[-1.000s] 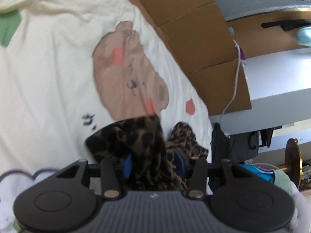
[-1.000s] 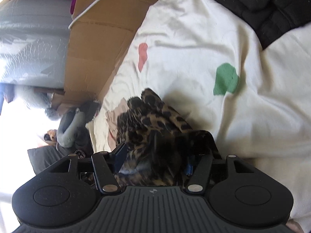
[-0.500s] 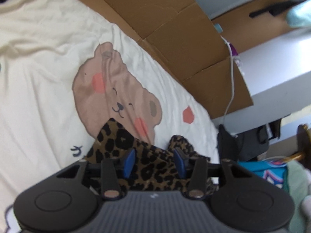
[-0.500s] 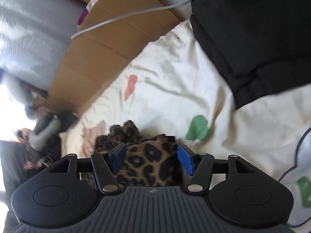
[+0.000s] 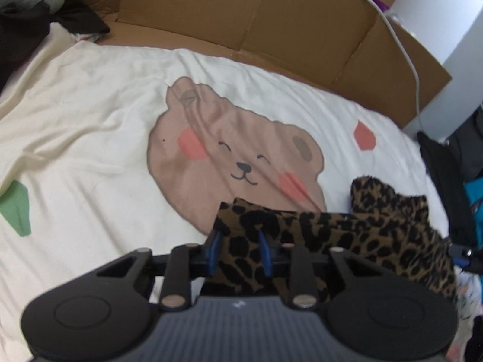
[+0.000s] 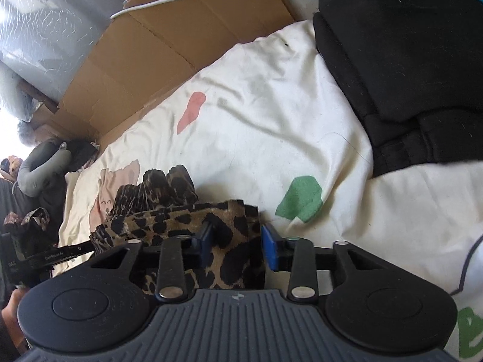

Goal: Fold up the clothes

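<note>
While closing: left gripper (image 5: 238,252) and right gripper (image 6: 237,244) fingers narrowing around leopard-print garment (image 5: 347,241), fabric between each pair
Slip risk: thin bite, edge pulls free
Landmark: garment below bear print (image 5: 235,163), could bunch crooked there

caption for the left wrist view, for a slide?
Left gripper closing on a leopard-print garment that lies on a cream bear-print sheet.

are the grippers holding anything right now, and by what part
Both are closing on the leopard-print garment: the left gripper at one end of its bunched edge, the right gripper at the other.
</note>
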Tool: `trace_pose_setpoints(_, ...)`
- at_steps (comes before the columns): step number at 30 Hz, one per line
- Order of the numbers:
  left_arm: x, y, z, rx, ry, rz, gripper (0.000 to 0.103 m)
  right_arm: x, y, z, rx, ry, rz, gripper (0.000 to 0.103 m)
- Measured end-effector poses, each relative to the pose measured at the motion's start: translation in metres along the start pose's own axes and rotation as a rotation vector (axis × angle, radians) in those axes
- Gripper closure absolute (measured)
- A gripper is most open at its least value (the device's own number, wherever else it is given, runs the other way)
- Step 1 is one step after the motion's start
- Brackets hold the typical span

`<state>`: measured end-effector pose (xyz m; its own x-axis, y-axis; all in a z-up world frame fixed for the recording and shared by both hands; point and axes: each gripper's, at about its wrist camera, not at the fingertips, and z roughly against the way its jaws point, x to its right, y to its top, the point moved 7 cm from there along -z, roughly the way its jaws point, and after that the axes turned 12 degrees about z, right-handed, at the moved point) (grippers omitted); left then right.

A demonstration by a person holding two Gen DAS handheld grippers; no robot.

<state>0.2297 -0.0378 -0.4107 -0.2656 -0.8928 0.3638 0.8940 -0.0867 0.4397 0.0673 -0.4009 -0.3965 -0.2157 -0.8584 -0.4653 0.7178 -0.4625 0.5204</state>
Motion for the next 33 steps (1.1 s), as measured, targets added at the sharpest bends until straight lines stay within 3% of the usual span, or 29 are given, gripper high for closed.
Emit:
trace_pose_setpoints(3,-0.001,0.005,-0.003,0.009,0.029,-0.017,0.072,-0.002,0.003,0.001,0.015,0.002,0.010,0.097)
trace_pose_setpoints(4,-0.002,0.006,-0.004,0.007,0.030,-0.015,0.070,-0.003,0.004,0.002,0.020,0.002,0.019,0.099)
trace_pose_setpoints(9,-0.004,0.008,-0.010,-0.015,0.008,-0.007,0.073,-0.002,0.007,0.015,0.059,-0.007,0.027,0.101)
trace_pose_setpoints(11,-0.001,0.009,-0.008,-0.005,-0.004,-0.012,0.092,0.002,0.007,0.019,0.069,-0.019,0.016,0.102)
trace_pose_setpoints(13,0.002,0.010,-0.003,0.016,-0.015,-0.016,0.097,0.005,0.007,0.022,0.074,-0.030,0.004,0.102)
trace_pose_setpoints(16,0.010,0.014,0.009,0.069,-0.047,-0.031,0.098,0.009,0.005,0.018,0.067,-0.041,-0.004,0.102)
trace_pose_setpoints(20,0.011,0.017,0.004,0.072,-0.045,-0.042,0.098,0.010,0.004,0.009,0.063,-0.051,-0.003,0.102)
trace_pose_setpoints(23,0.009,0.014,-0.009,0.044,-0.026,-0.057,0.096,0.009,0.002,0.000,0.028,-0.064,0.007,0.097)
trace_pose_setpoints(25,0.008,0.011,-0.017,0.029,-0.001,-0.075,0.089,0.006,0.001,-0.001,0.027,-0.083,0.045,0.095)
trace_pose_setpoints(27,0.011,0.009,-0.020,0.037,0.002,-0.095,0.087,0.003,0.000,-0.002,0.023,-0.099,0.082,0.083)
trace_pose_setpoints(29,0.013,0.007,-0.022,0.037,0.003,-0.107,0.079,0.002,-0.001,-0.004,0.014,-0.103,0.101,0.073)
trace_pose_setpoints(33,0.017,0.002,-0.026,0.038,0.014,-0.148,0.072,-0.003,-0.003,-0.013,-0.006,-0.116,0.155,0.068)
